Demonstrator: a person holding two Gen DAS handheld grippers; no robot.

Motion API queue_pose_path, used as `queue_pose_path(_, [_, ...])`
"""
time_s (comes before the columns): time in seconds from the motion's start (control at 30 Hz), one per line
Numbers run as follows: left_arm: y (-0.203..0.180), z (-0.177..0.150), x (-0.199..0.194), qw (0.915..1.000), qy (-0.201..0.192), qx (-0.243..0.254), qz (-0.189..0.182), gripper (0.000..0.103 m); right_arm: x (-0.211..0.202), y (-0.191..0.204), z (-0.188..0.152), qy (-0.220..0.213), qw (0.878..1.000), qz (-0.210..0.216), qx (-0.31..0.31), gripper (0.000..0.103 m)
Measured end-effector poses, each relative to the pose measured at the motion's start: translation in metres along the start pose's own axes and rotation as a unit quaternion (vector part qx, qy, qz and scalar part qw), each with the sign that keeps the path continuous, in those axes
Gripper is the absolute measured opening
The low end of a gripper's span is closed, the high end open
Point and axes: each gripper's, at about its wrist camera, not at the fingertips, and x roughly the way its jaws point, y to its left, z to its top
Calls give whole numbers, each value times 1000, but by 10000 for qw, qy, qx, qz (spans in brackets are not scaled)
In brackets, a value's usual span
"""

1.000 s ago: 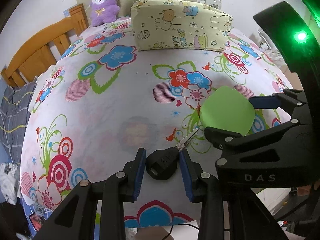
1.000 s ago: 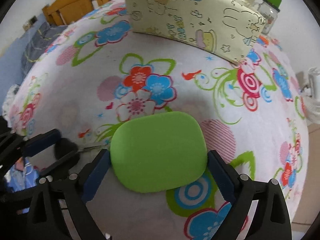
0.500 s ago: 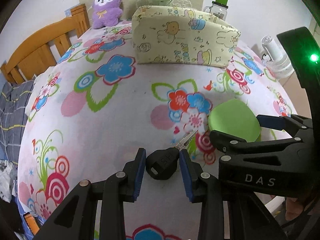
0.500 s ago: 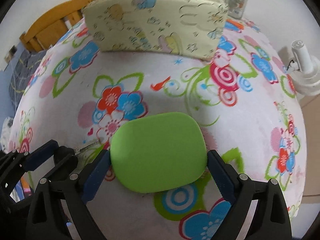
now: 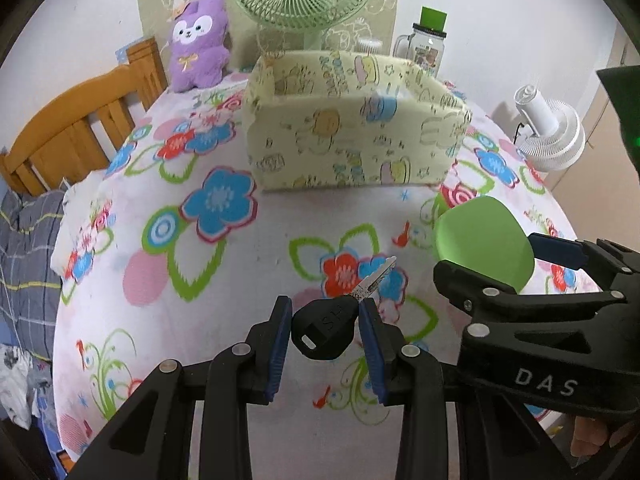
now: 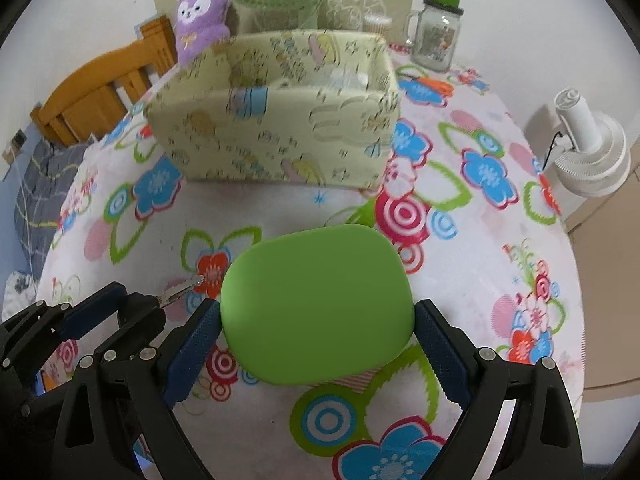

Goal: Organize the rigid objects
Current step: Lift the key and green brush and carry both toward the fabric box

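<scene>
so my left gripper is clamped on the key and my right gripper on the green case, both short of the fabric box, right one nearer.

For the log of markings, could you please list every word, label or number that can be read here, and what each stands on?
"DAS": white letters on the right gripper's black body.
"SH": raised letters on the key's black head, cut off by the left gripper's finger.
Print on the box: cartoon scribbles, too small to read.
Label on the jar: too blurred to read.
</scene>
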Motion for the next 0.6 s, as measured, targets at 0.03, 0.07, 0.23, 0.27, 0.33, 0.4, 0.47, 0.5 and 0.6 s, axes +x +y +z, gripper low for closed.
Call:
queue_pose_path(0.03, [-1,3,-1,10000,-12,9,-10,35,-3,-1,2,-25,10000,-1,19,95])
queue_pose_path(0.07, [-1,6,-2,10000,-24,6,-21,35,-6,-3,4,-62,10000,-15,47,95])
queue_pose_path(0.23, [-8,20,-8,9999,-113,63,-32,35,-19,-6,13,-190,9997,-41,141,95])
queue_pose_path(0.27, [-8,22,-9,9999,-129,73,-28,35,-21,-7,15,-219,9996,-56,147,95])
queue_pose_path(0.33, [-9,26,-11,9998,-168,90,-26,35,-26,-7,18,-268,9995,-61,153,95])
queue_pose_path(0.4, [-10,30,-14,9998,-196,94,-6,35,-31,-7,21,-322,9993,-56,165,95])
queue_pose_path(0.47, [-10,35,-16,9998,-200,77,-1,35,-36,-7,24,-381,9991,-61,185,95])
queue_pose_path(0.5, [-10,37,-17,9998,-192,54,4,35,-38,-7,25,-399,9990,-48,198,96])
queue_pose_path(0.6, [-11,43,-21,9997,-228,37,54,35,-45,-7,29,-467,9986,-42,232,96])
